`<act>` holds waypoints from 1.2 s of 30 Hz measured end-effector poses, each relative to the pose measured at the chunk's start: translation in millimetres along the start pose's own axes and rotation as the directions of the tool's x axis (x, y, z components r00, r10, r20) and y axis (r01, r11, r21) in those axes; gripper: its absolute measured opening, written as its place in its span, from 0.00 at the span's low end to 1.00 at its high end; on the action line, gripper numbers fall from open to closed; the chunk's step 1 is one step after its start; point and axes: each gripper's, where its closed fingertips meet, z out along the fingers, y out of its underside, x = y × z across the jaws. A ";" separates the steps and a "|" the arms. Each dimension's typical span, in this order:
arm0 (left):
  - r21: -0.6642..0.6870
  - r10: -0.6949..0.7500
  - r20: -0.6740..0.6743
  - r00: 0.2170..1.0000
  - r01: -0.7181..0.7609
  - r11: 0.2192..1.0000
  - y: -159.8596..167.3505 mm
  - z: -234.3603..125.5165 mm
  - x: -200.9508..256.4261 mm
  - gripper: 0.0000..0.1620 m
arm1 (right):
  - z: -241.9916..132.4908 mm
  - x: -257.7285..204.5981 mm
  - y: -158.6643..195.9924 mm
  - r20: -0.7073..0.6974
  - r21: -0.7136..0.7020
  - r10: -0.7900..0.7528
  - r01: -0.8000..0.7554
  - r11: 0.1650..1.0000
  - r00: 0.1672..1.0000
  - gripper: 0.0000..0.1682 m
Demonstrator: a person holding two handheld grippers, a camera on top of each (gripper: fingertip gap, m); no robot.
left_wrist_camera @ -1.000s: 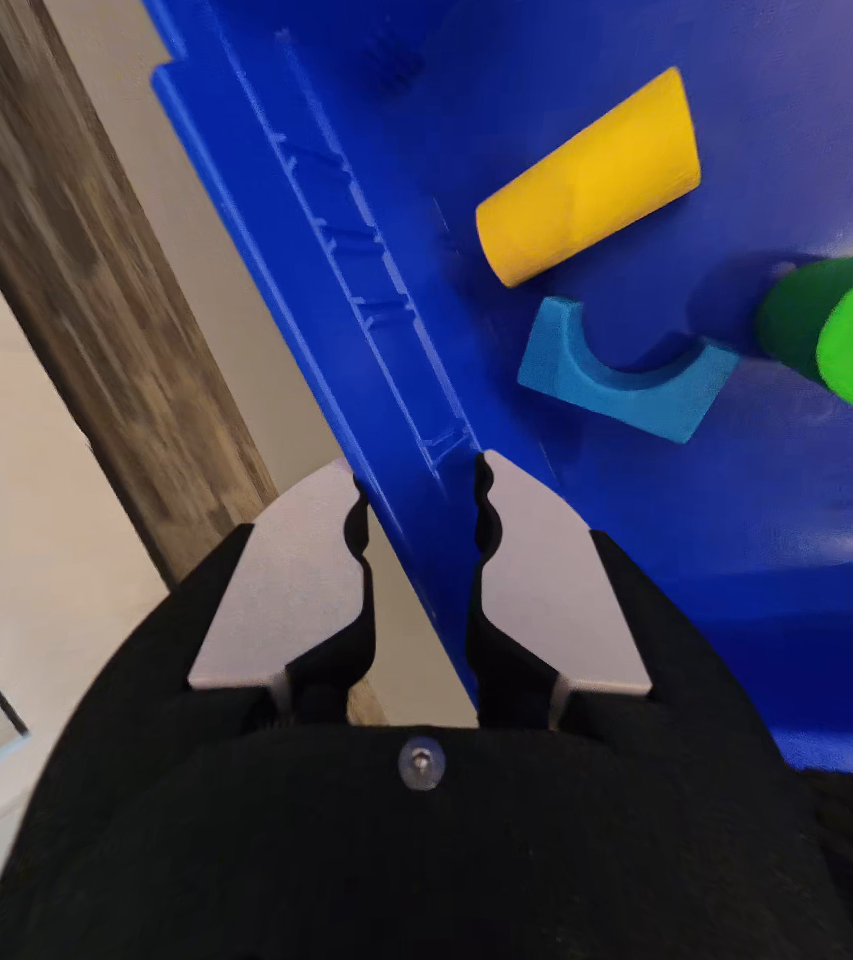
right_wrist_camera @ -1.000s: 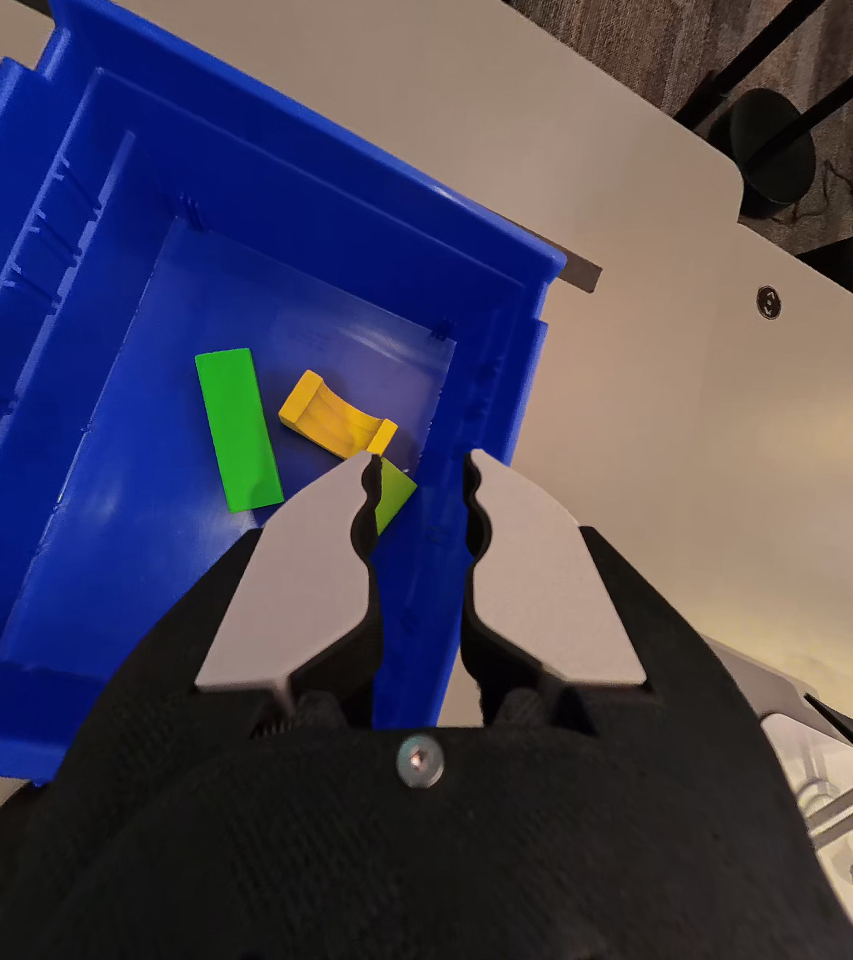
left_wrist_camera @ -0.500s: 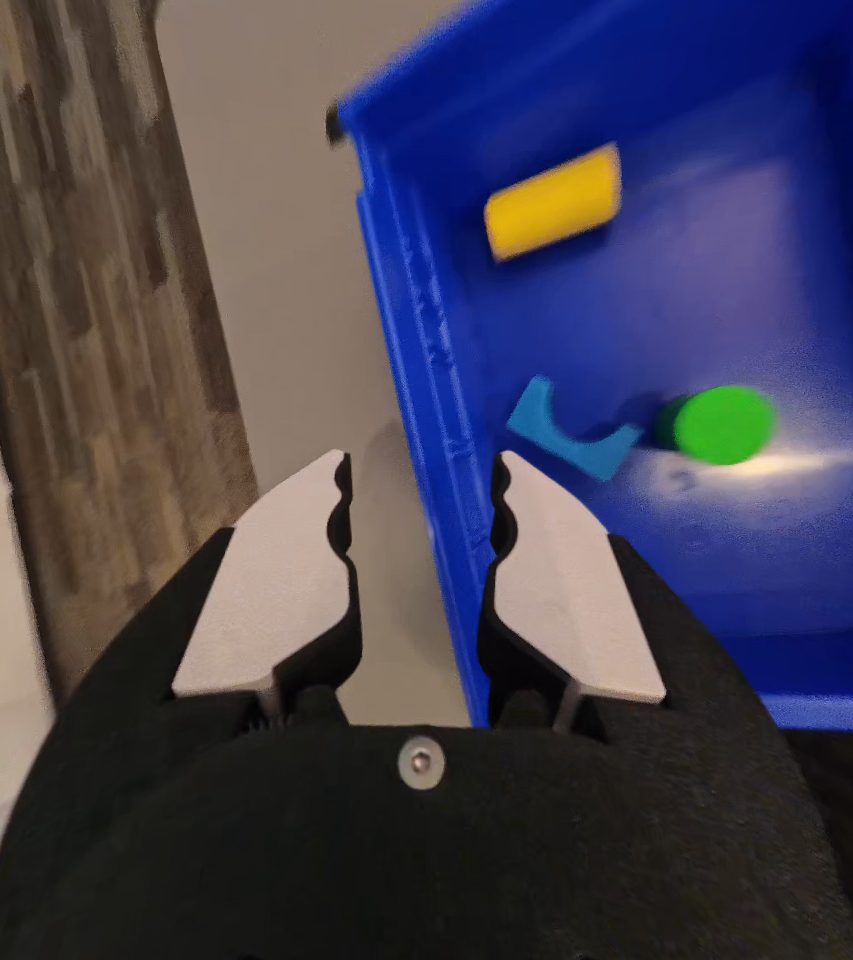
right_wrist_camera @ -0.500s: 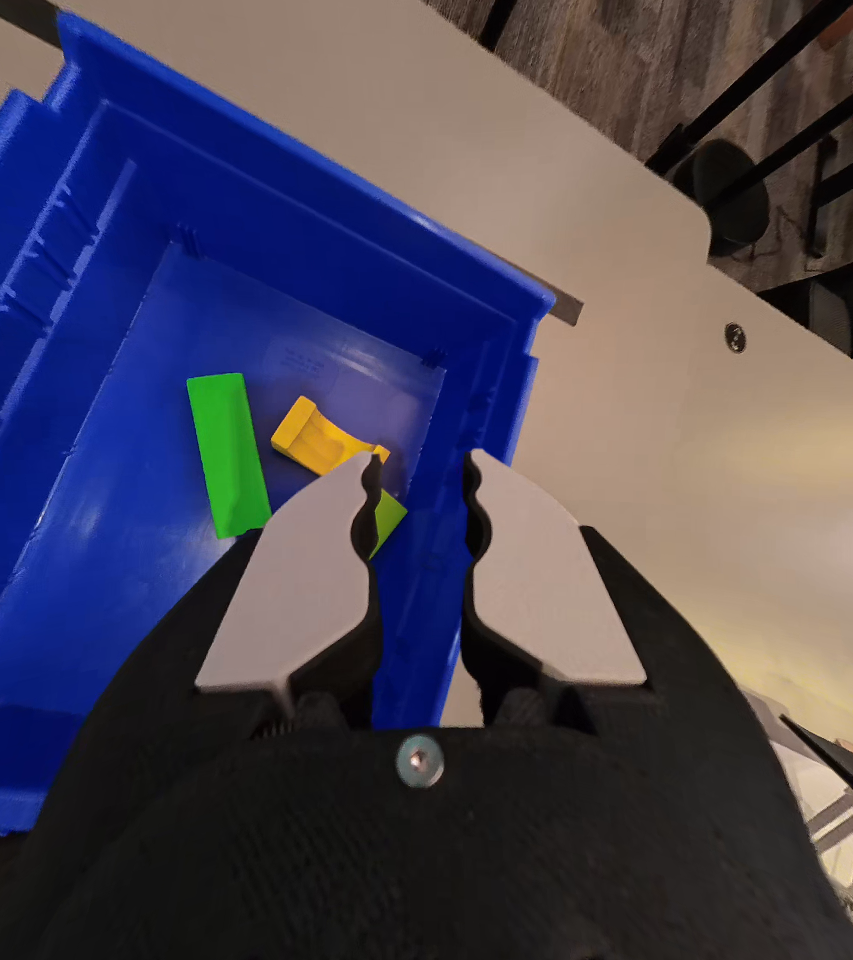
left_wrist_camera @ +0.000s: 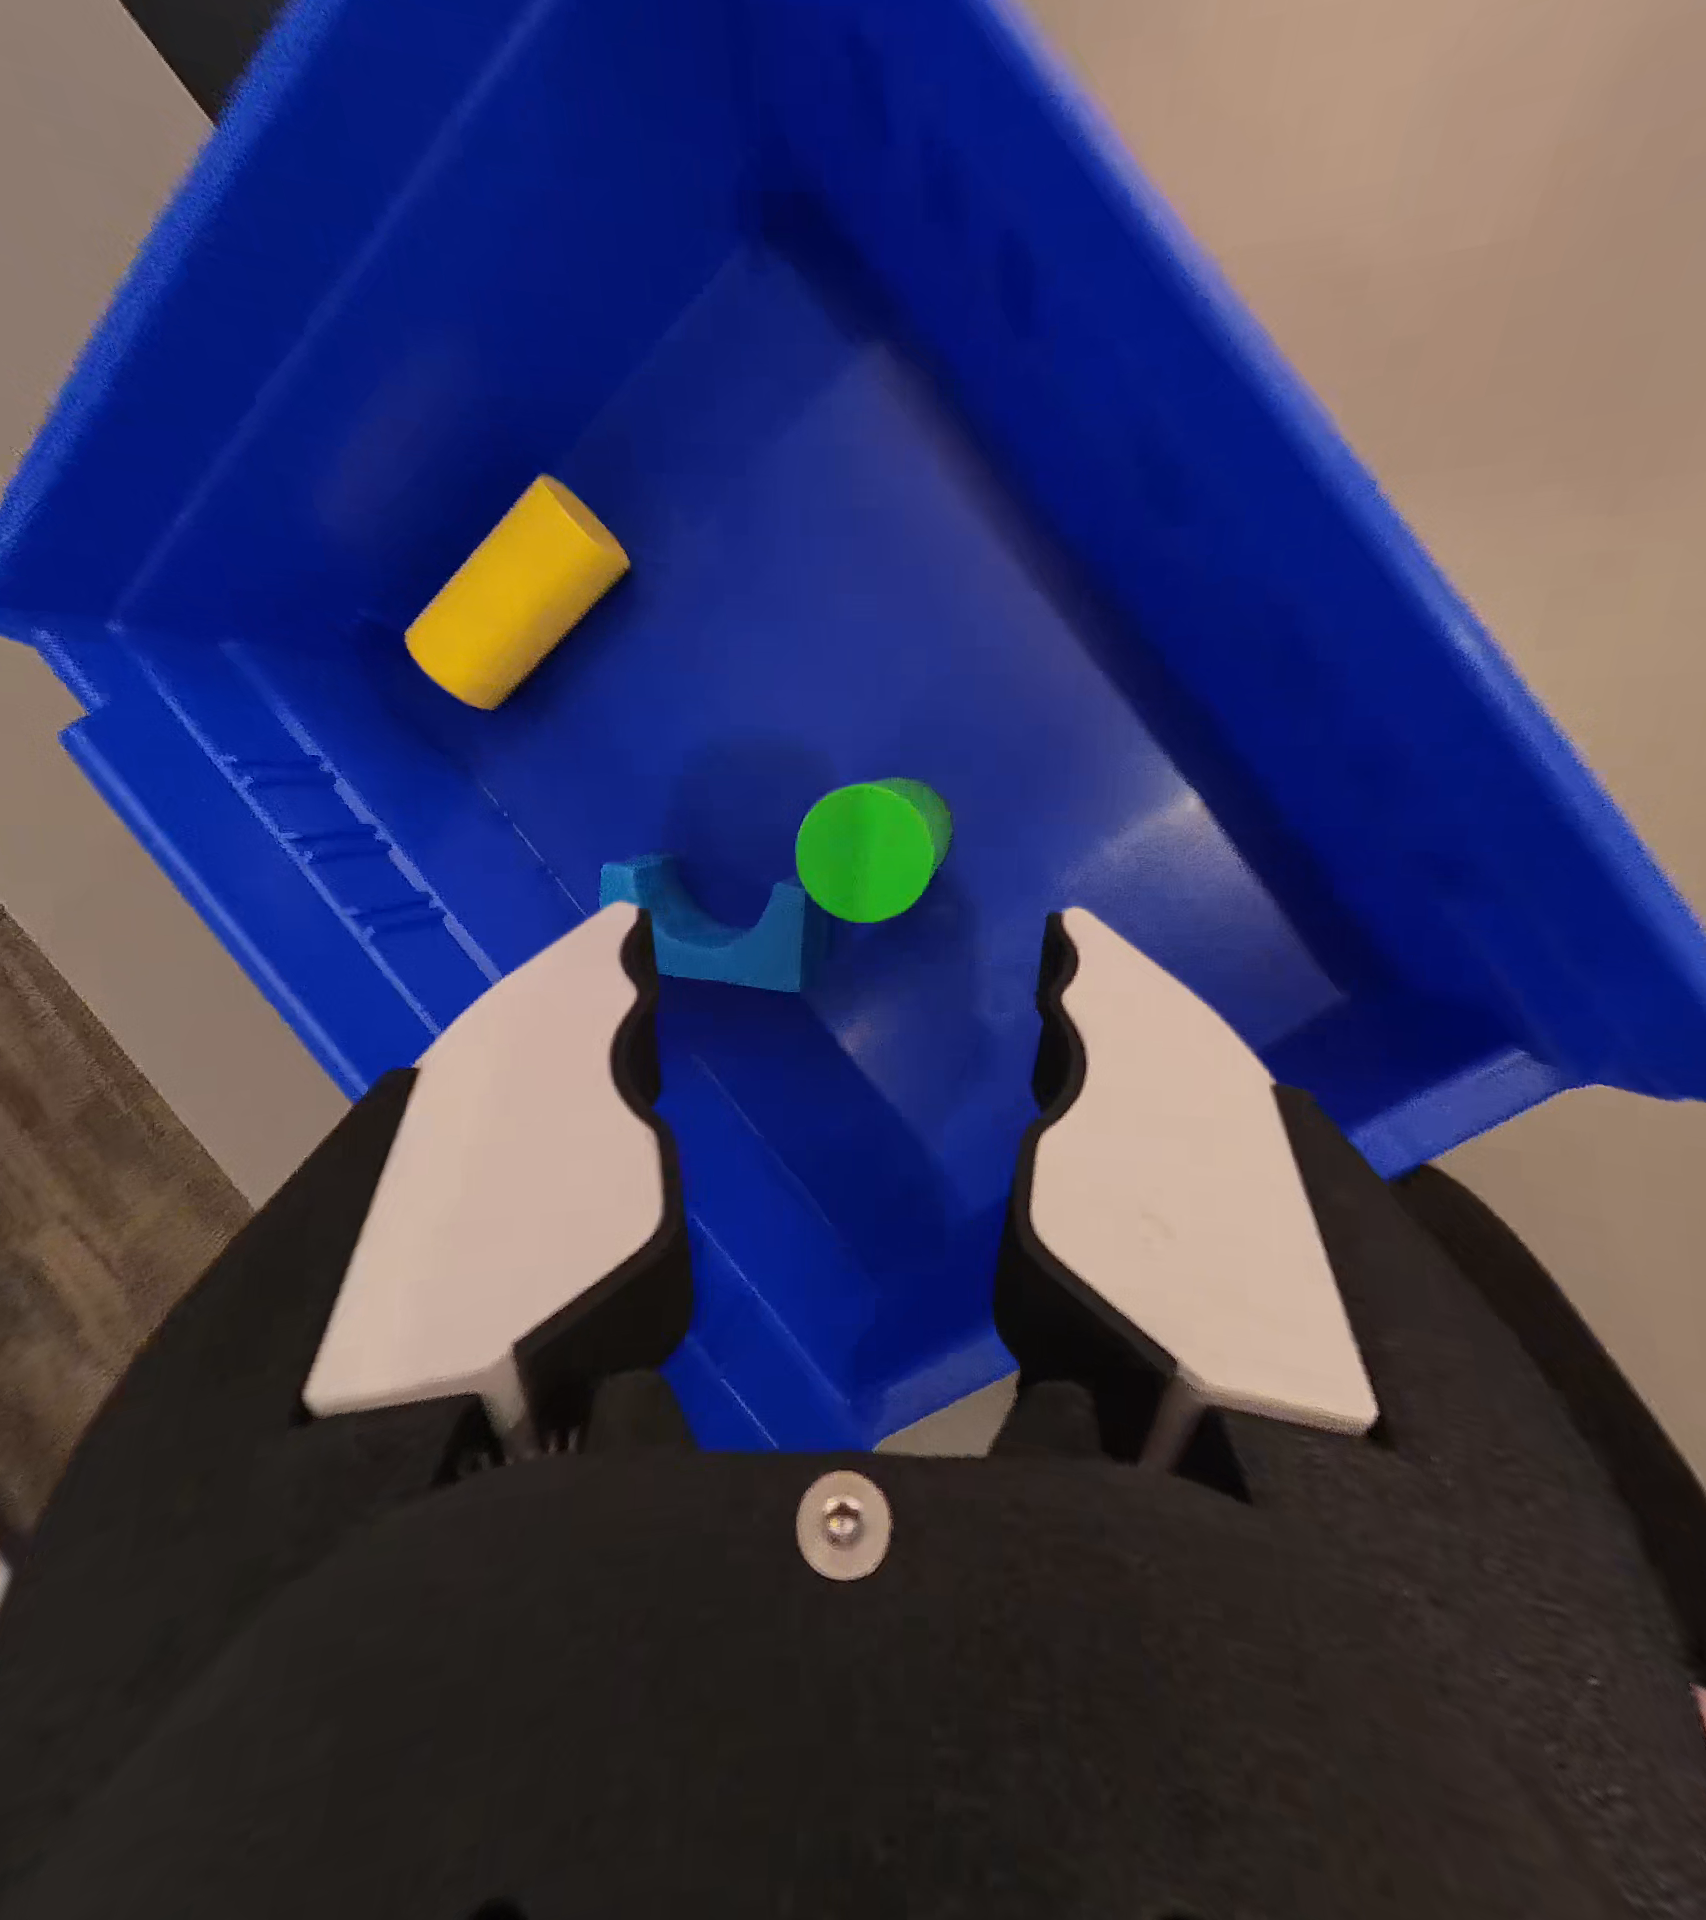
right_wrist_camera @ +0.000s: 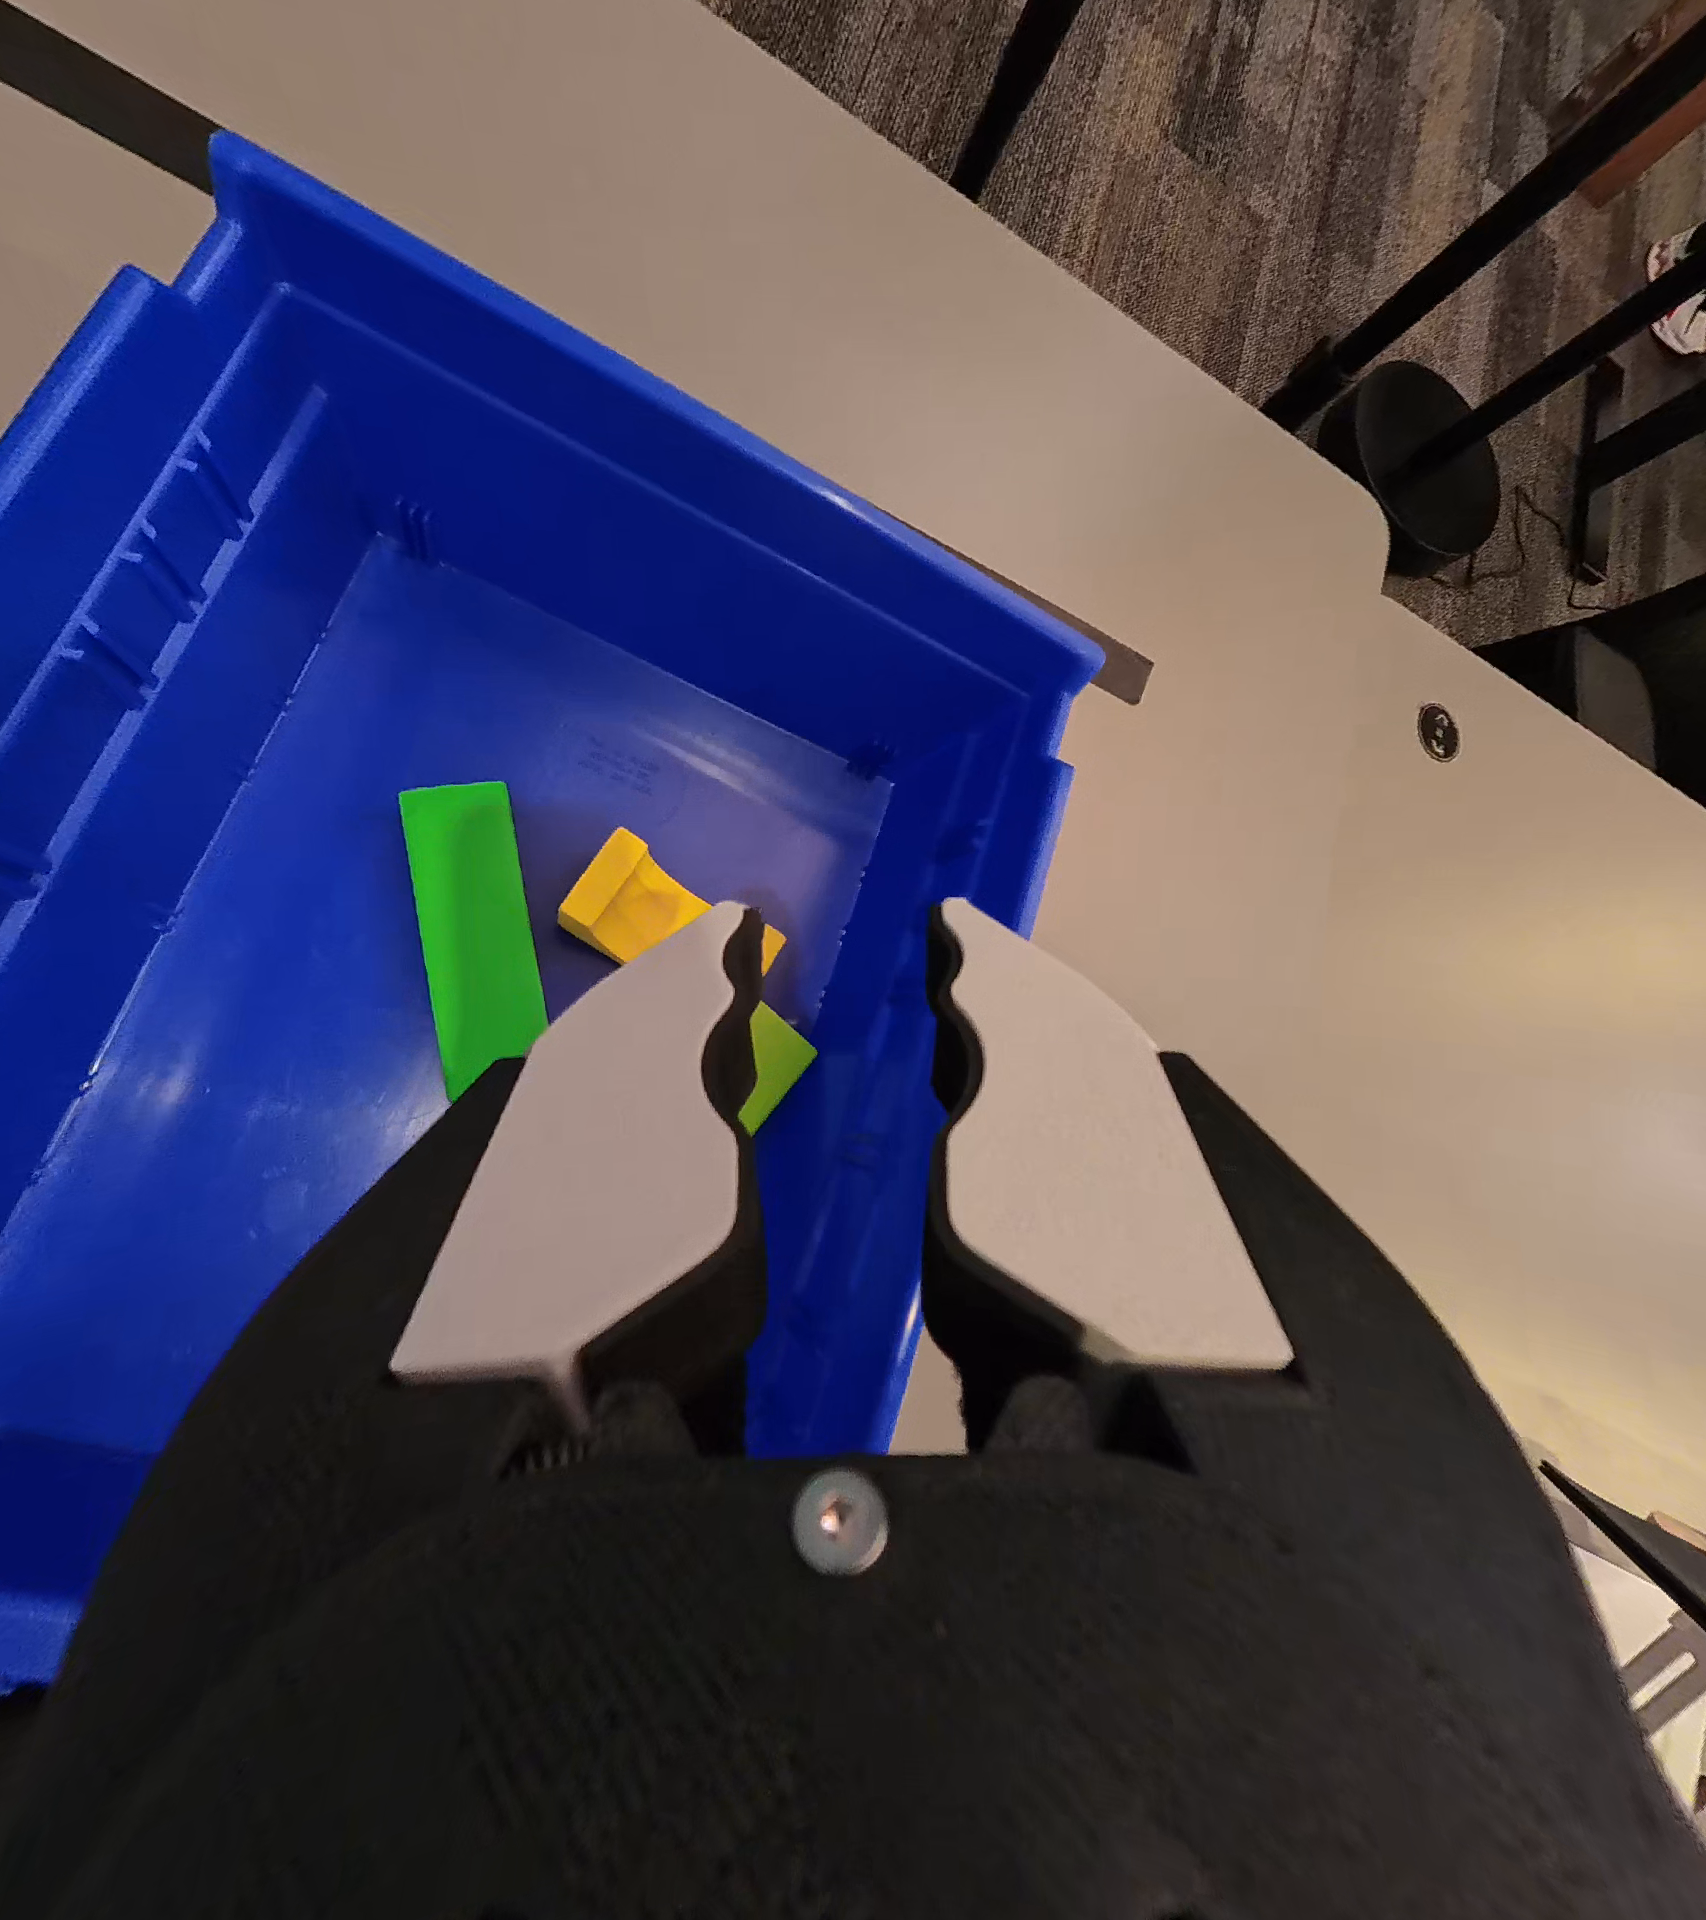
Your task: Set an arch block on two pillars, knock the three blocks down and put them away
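In the left wrist view a blue bin (left_wrist_camera: 1244, 436) holds a yellow cylinder (left_wrist_camera: 516, 592) lying down, a green cylinder (left_wrist_camera: 864, 852) seen end on, and a blue arch block (left_wrist_camera: 724, 930). My left gripper (left_wrist_camera: 844, 925) is open and empty above the bin, just before the arch. In the right wrist view another blue bin (right_wrist_camera: 620, 384) holds a flat green bar (right_wrist_camera: 470, 935), a yellow arch block (right_wrist_camera: 636, 899) and a lime block (right_wrist_camera: 776, 1060) partly hidden by my finger. My right gripper (right_wrist_camera: 838, 920) is open and empty over that bin's right wall.
Both bins stand on a beige table (right_wrist_camera: 1348, 987). The table edge and grey carpet (left_wrist_camera: 7, 1091) lie to the left in the left wrist view. Black chair legs and a round base (right_wrist_camera: 1431, 468) stand on the floor beyond the table's far right corner. Some 65 centimetres of space lies between my two pairs of fingers.
My left gripper has swung from the bin's left wall to over its inside and opened wider. My right gripper has pulled back a little; the blocks there have not moved.
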 end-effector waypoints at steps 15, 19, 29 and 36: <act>-0.192 0.091 0.073 0.993 -0.076 0.978 8.6 41.9 -10.5 0.23 | 16.1 -12.3 10.0 0.025 -0.088 -0.069 0.071 0.994 0.997 0.19; 0.103 -0.021 0.097 0.995 0.011 0.995 -27.5 -11.7 -16.9 0.23 | 13.7 -18.1 -0.8 0.004 -0.071 -0.102 0.102 0.992 0.995 0.19; 0.642 0.373 -0.420 0.827 -0.020 0.767 -120.8 -115.4 147.3 0.22 | -97.7 -206.8 -123.9 0.449 0.558 -0.397 0.096 0.824 0.801 0.18; 0.586 0.478 -0.482 0.735 -0.135 0.799 -125.5 -92.0 209.7 0.22 | -161.8 -347.5 -103.6 0.755 0.603 -0.576 0.013 0.797 0.313 0.23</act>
